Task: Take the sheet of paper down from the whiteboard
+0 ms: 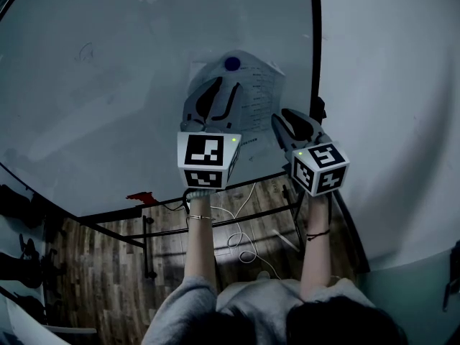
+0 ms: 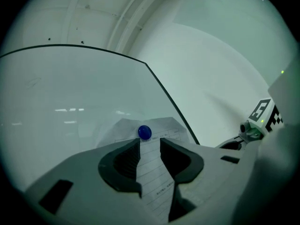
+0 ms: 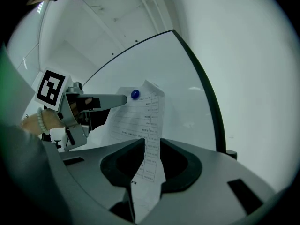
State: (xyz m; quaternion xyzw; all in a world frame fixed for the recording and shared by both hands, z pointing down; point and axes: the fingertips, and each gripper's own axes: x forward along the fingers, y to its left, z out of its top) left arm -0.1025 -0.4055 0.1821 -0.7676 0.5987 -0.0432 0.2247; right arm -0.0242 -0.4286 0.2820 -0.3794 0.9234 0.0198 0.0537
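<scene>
- Head view: the whiteboard [image 1: 108,85] filled the background. The sheet of paper [image 1: 259,95] hung on it under a blue magnet [image 1: 232,64].
- Left gripper view: the left tongs [image 2: 150,144] stood wide just below the magnet, gripping nothing.
- Right gripper view: the right tongs [image 3: 150,146] stood wide around the sheet's loose edge without pressing it.
- Risk: a pull with the magnet on could tear the sheet. With the magnet lifted and no grip, it would probably fall.

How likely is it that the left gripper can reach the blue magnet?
Probably yes: the left gripper is aimed at the blue magnet on the sheet of paper, jaws apart just below it, and nothing stands between.
</scene>
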